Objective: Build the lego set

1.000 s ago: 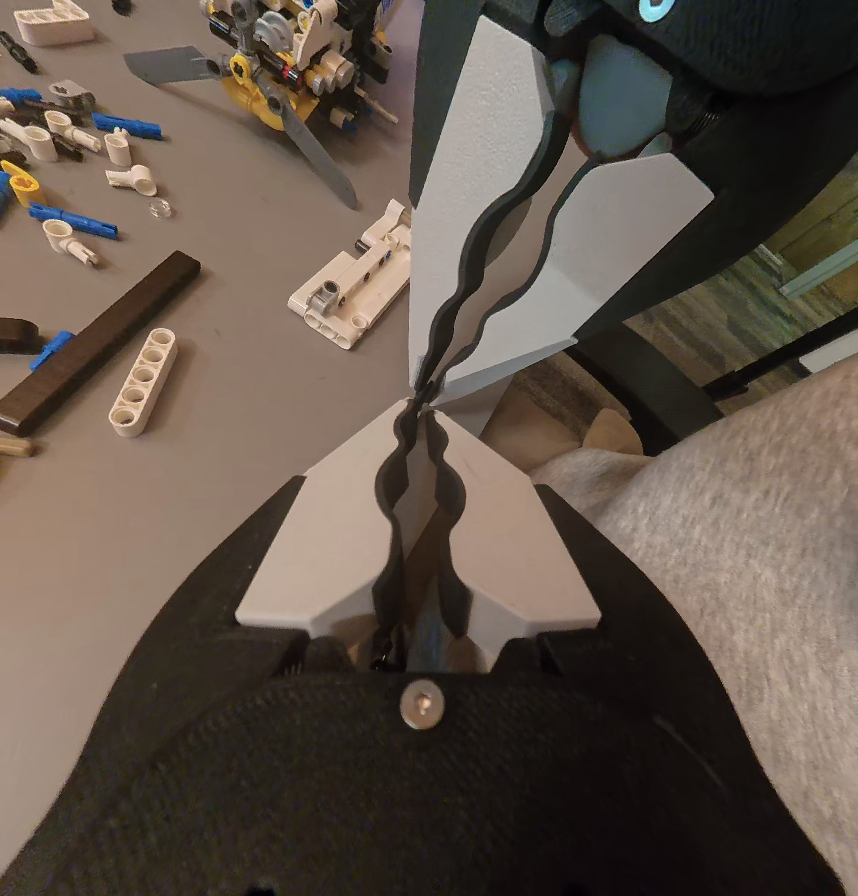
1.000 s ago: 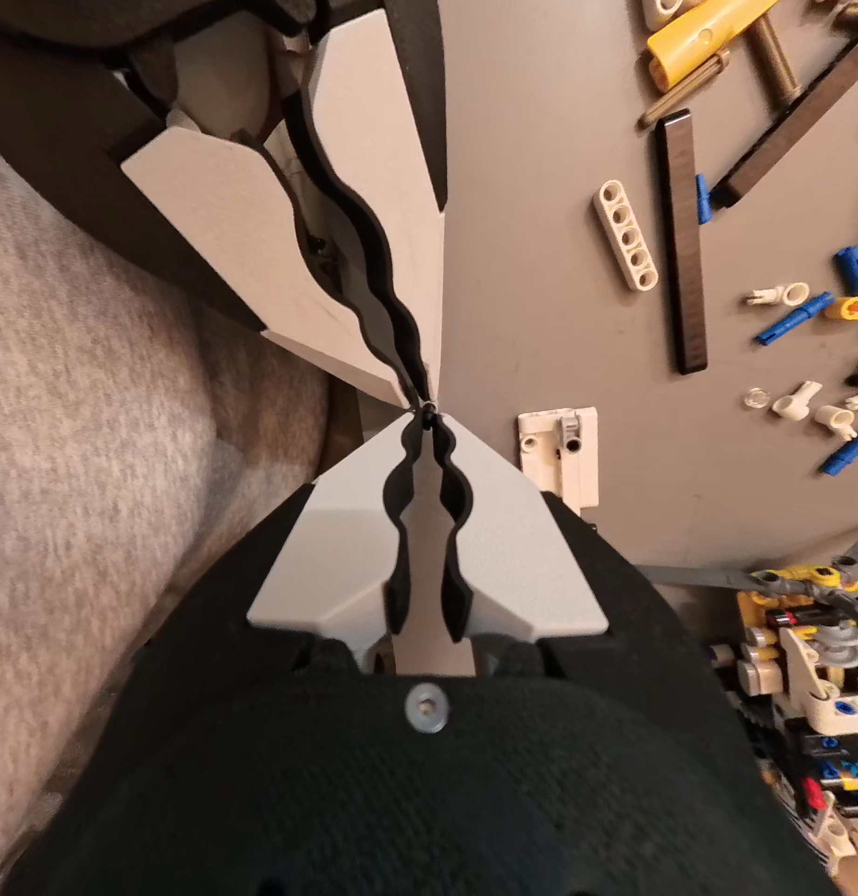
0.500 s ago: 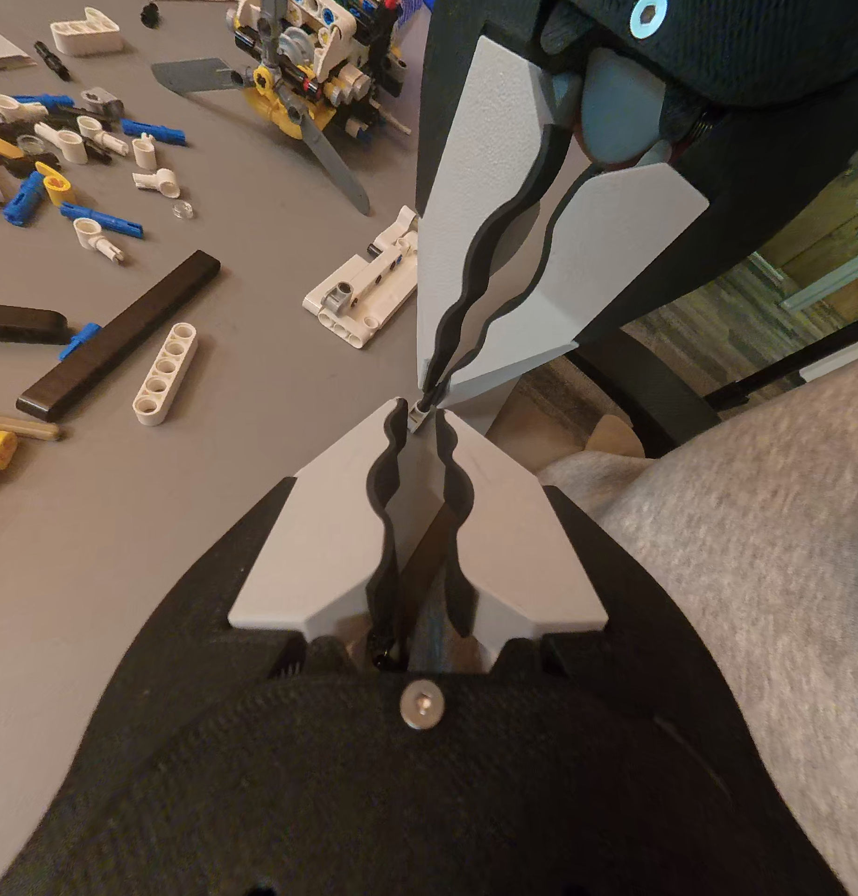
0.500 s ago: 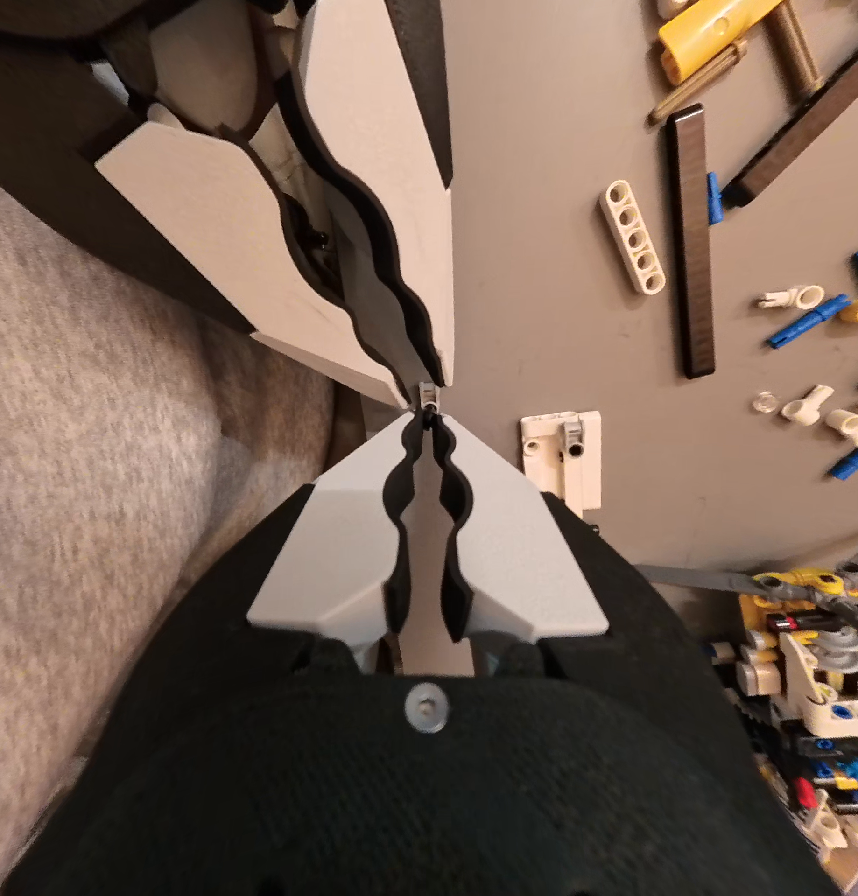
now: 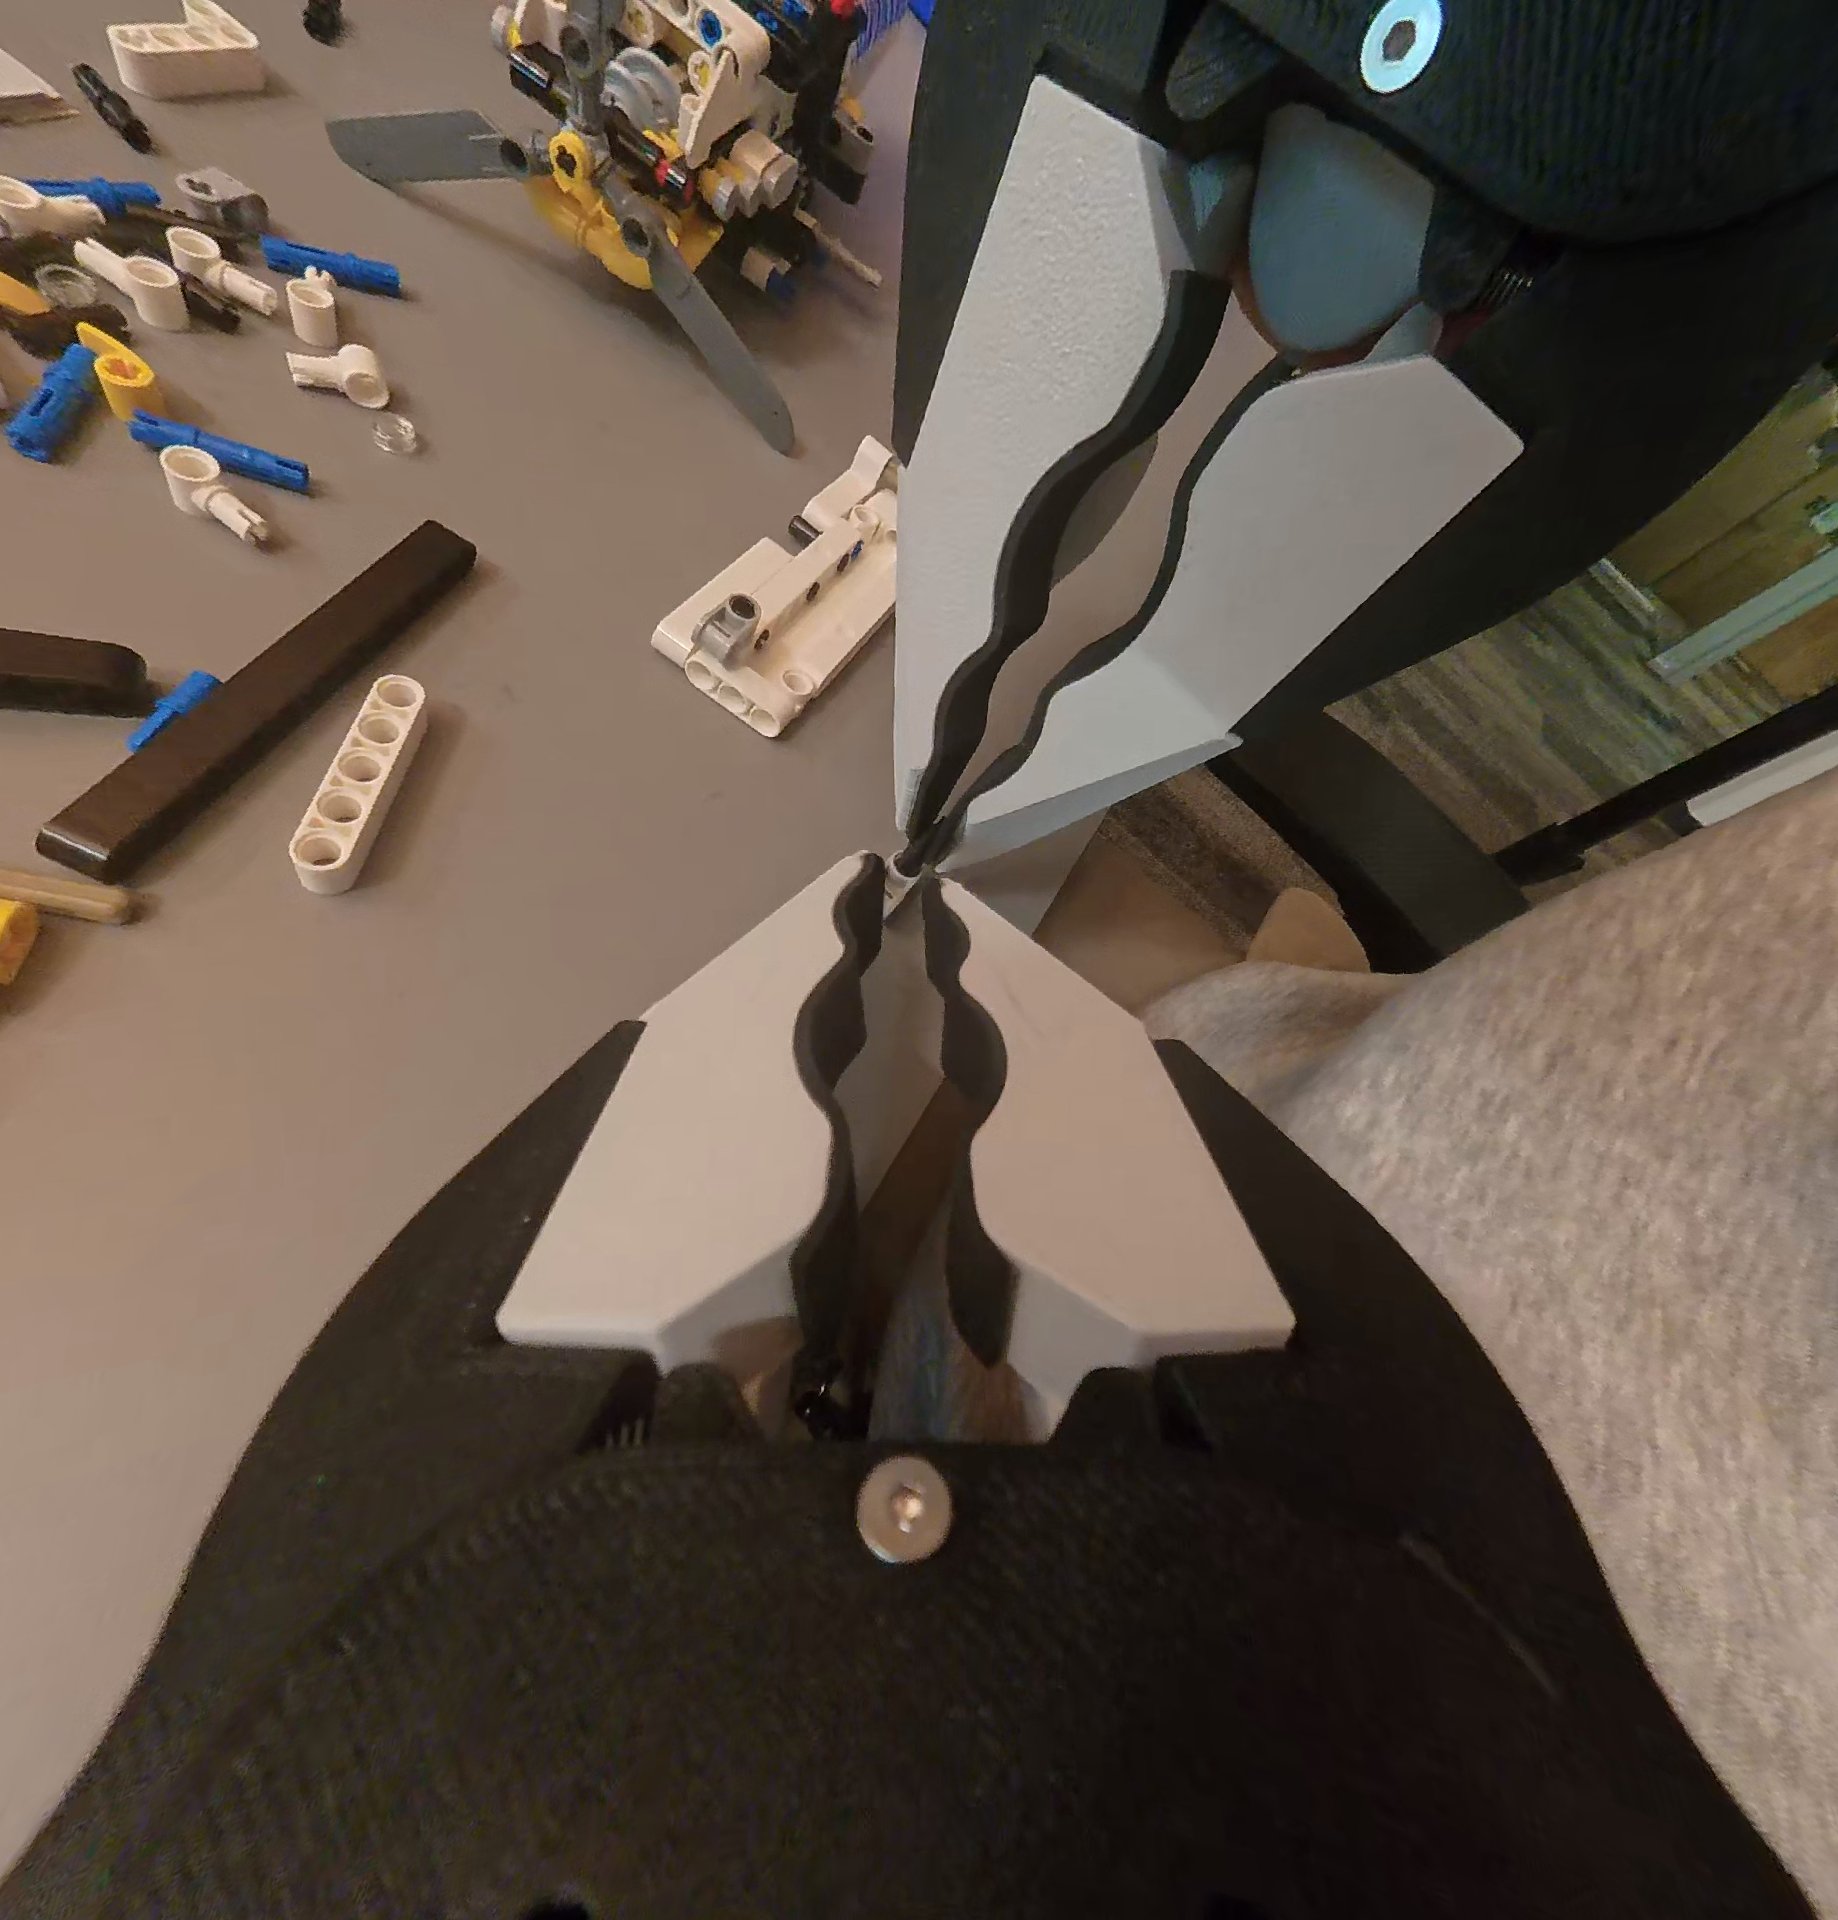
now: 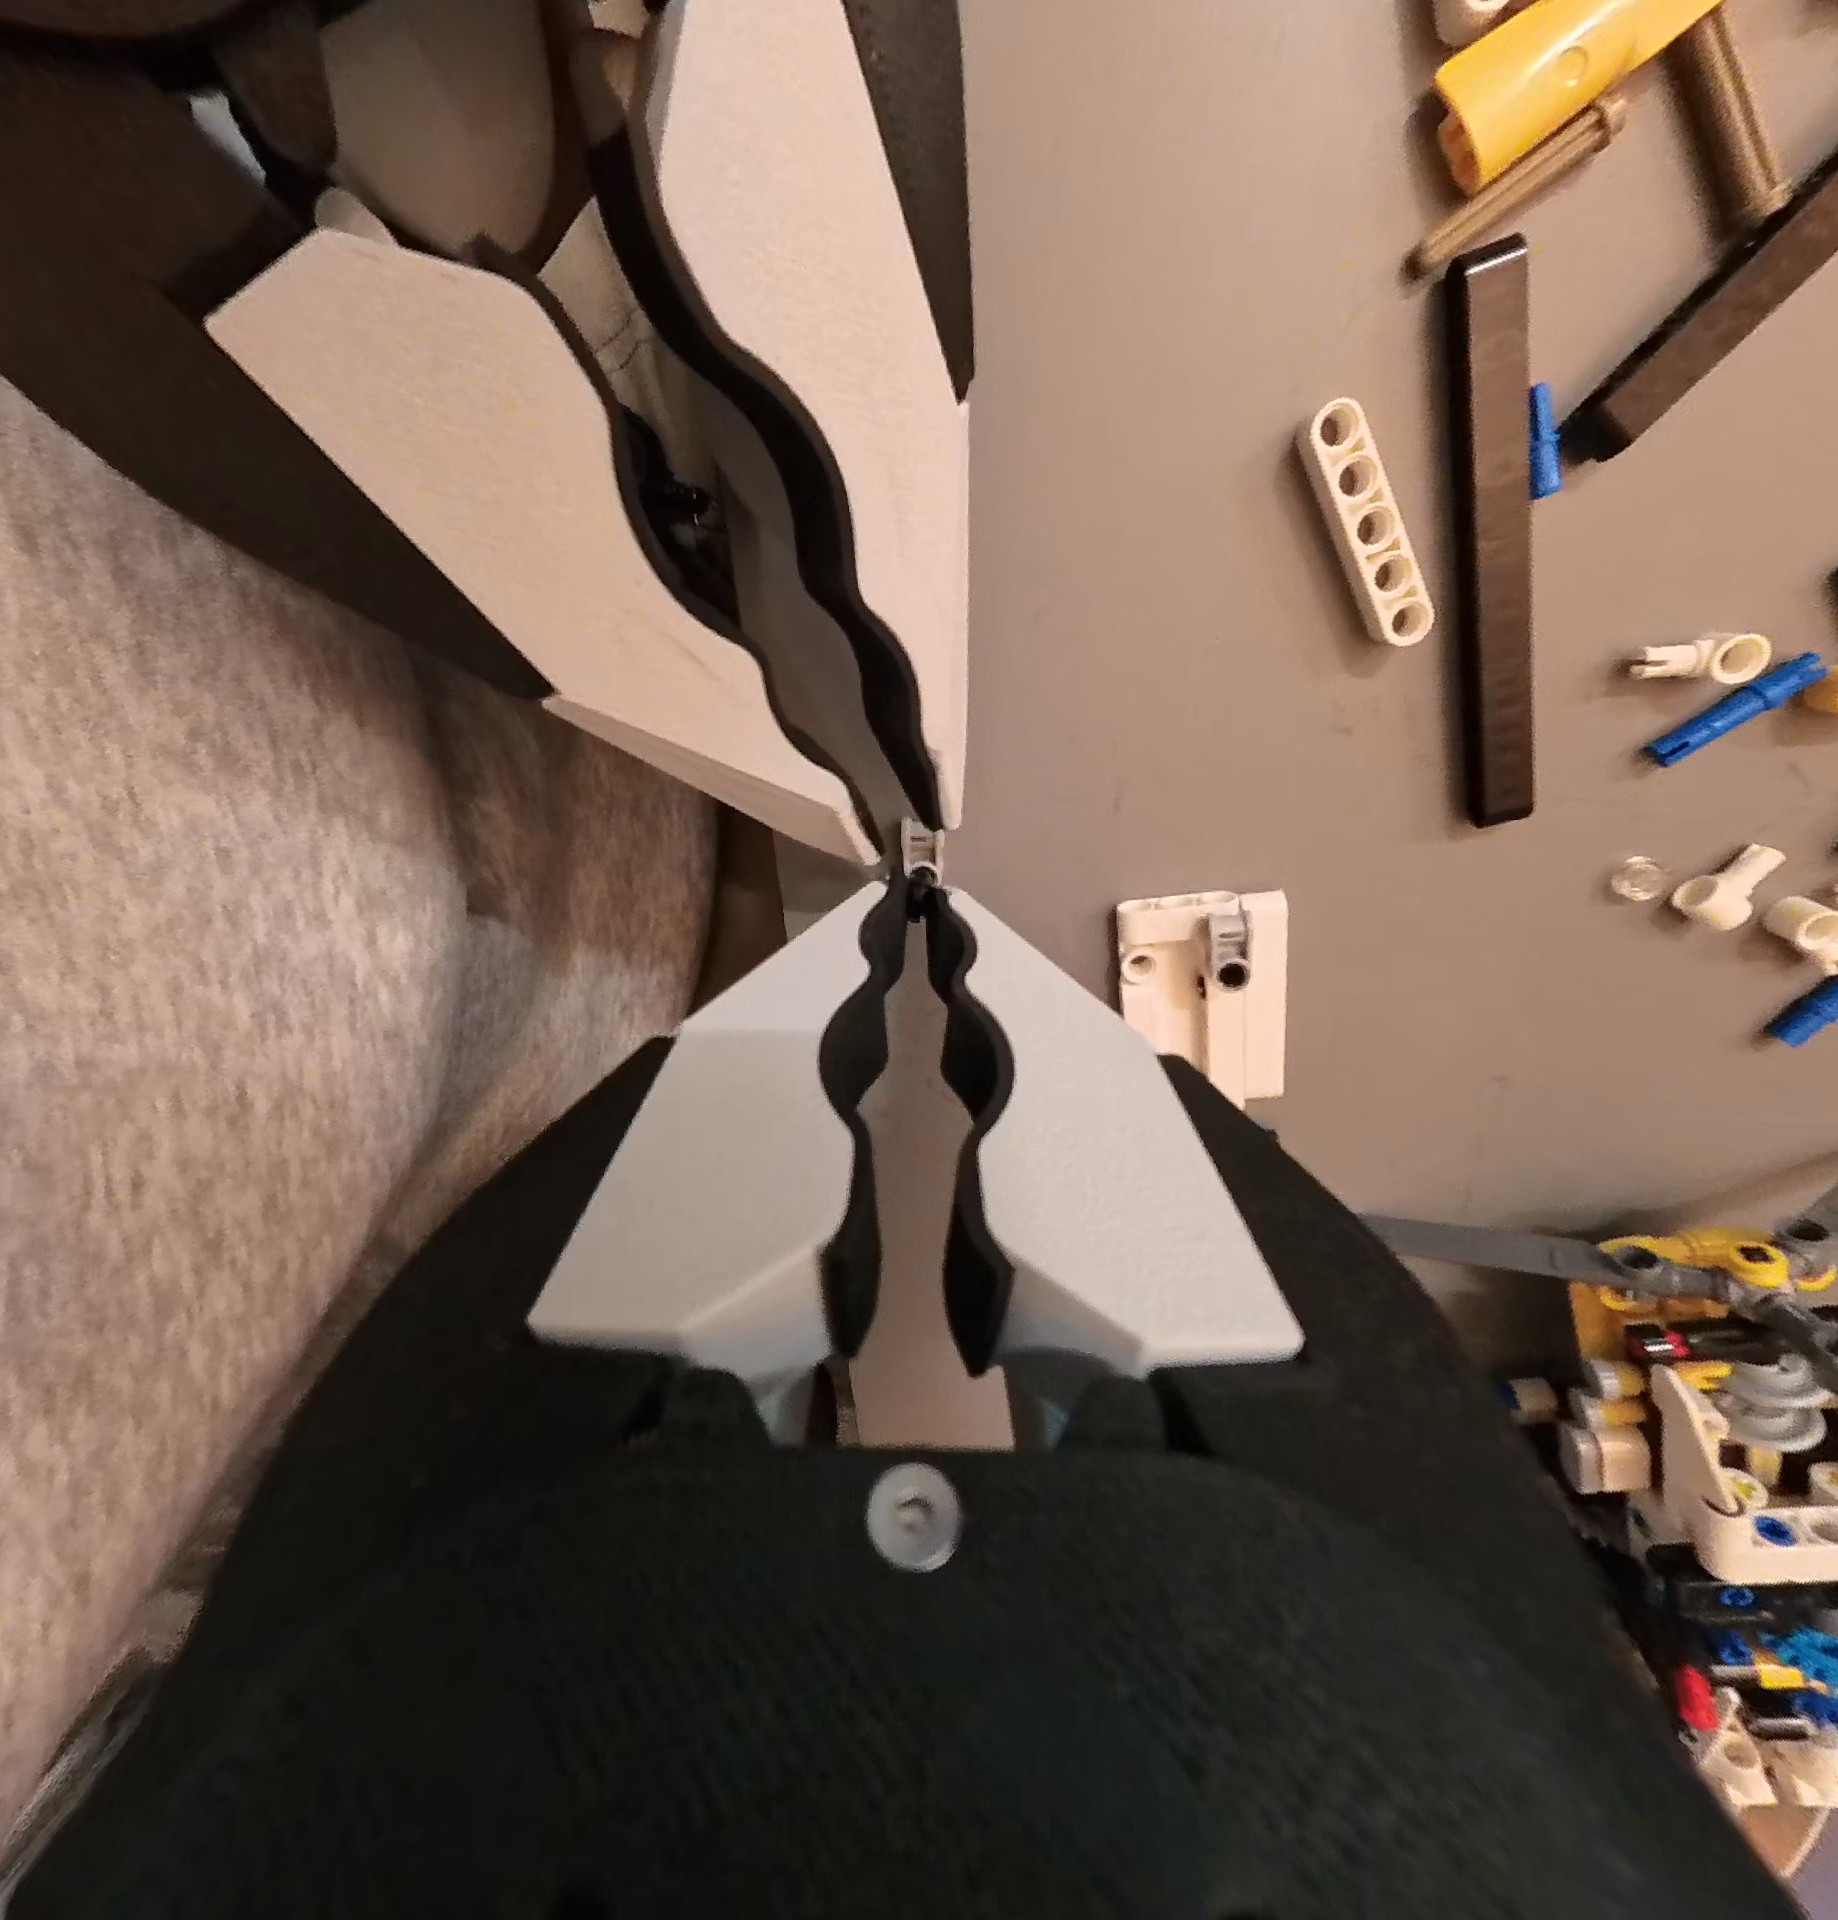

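The lego set's half-built model [image 5: 676,145] stands on the grey table [image 5: 479,1039], with a white panel [image 5: 790,613] lying just in front of it. Off the table's edge from that panel, the two grippers meet tip to tip. The left gripper [image 5: 899,883] is clenched on a small light-grey connector [image 6: 920,844]; the right gripper [image 6: 920,902] pinches a black pin [image 6: 922,891] joined to that connector's end. Loose blue and white pieces lie beyond the white beam [image 5: 359,769], farther from the panel.
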The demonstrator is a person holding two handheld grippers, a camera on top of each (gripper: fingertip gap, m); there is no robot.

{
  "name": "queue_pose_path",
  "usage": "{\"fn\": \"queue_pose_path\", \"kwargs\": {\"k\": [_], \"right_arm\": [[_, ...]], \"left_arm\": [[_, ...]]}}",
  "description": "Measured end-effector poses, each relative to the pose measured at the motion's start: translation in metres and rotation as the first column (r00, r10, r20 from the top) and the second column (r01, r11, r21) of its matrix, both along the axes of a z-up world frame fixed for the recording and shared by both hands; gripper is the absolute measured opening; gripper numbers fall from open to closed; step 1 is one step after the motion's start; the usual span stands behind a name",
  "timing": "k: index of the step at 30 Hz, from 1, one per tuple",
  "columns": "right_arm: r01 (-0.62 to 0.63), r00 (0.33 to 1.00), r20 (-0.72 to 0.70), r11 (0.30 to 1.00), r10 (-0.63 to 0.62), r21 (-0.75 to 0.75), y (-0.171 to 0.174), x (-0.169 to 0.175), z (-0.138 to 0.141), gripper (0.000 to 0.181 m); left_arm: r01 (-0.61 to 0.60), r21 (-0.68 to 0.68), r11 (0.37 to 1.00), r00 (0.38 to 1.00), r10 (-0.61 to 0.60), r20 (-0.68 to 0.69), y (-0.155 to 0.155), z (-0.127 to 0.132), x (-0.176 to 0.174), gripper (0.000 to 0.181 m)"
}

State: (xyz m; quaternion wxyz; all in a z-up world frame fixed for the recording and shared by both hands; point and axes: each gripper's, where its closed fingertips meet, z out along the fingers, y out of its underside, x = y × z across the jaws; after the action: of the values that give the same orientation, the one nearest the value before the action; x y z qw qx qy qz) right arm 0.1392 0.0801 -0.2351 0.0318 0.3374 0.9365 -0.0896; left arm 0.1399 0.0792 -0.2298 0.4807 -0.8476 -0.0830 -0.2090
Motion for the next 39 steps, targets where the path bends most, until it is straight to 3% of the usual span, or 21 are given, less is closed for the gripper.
{"fn": "queue_pose_path", "kwargs": {"k": [20,33,39], "right_arm": [[-0.017,1.000,-0.004,1.000,0.017,-0.007,-0.0004,0.0000,-0.0002,0.003],[-0.075,0.996,-0.050,0.995,0.078,0.070,0.0002,0.0003,-0.0014,0.002],[-0.018,0.999,-0.047,0.999,0.019,0.033,0.0003,0.0001,-0.0019,0.003]], "left_arm": [[0.003,0.011,1.000,1.000,-0.003,0.030,-0.0014,0.0014,0.0003,0.004],[0.003,0.015,1.000,0.999,-0.004,0.040,-0.0023,0.0020,0.0007,0.004],[0.003,0.018,1.000,0.999,-0.004,0.047,-0.0028,0.0022,0.0006,0.004]]}}
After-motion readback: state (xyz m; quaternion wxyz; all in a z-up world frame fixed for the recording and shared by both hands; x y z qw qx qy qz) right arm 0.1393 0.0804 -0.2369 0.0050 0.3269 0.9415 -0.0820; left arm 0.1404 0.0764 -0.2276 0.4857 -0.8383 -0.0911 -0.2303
